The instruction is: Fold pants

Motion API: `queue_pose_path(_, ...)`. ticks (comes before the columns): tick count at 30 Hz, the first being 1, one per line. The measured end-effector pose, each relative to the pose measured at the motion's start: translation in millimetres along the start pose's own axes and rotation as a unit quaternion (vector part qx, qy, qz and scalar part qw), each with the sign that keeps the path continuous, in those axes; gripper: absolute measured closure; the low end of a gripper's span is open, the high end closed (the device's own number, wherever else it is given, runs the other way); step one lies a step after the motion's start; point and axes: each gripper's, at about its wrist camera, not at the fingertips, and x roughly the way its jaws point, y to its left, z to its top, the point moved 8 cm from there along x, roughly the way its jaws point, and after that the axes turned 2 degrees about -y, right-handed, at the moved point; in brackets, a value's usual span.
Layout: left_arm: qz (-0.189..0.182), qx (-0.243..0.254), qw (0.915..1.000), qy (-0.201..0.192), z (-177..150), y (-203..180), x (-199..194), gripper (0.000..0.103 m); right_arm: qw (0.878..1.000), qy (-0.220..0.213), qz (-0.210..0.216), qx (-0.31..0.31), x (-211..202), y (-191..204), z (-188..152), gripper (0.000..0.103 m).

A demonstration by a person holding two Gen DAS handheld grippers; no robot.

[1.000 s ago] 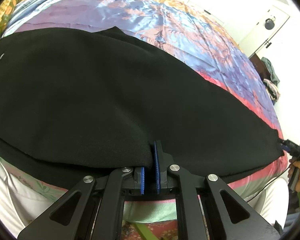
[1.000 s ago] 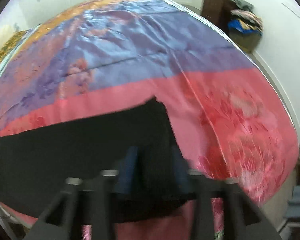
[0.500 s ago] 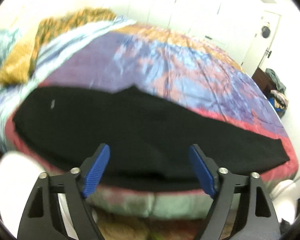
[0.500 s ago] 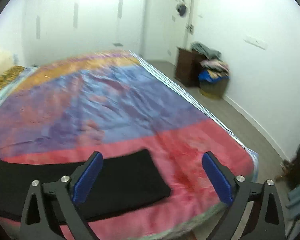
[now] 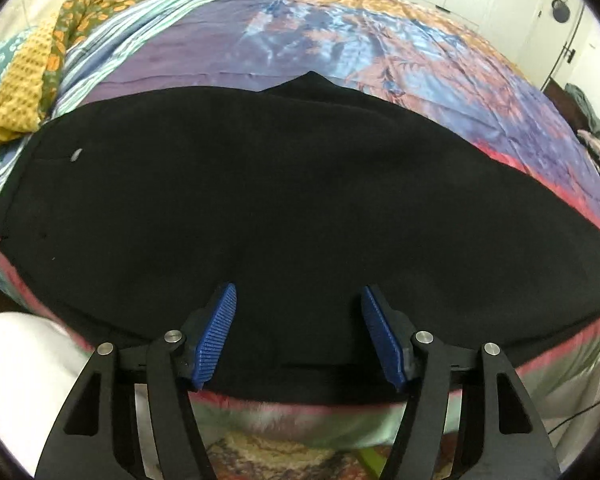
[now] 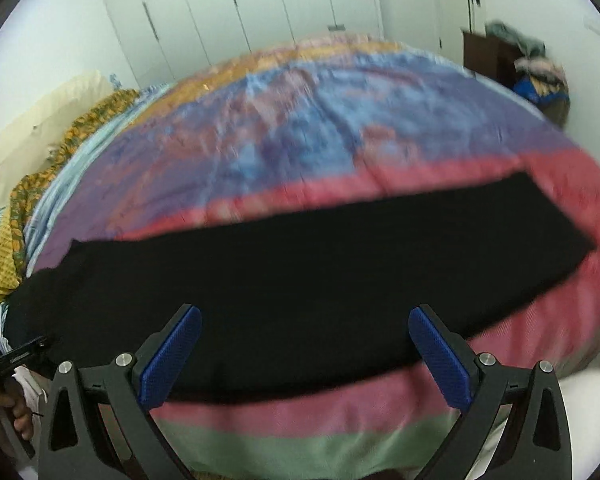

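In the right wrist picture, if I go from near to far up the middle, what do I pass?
right gripper → black pants → colourful bedspread → white closet doors

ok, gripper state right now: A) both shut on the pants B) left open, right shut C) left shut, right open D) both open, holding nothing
D: the left gripper and right gripper both have their blue pads spread wide, and the black pants lie flat on the bed cover, held by neither.
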Motion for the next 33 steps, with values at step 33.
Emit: queue_pose_path(33,0.080,0.007,0.9962,-0.033,-2,25,-16,0.017,0.997,-0.058,-0.018,0.035,-22,-19,4,0.001)
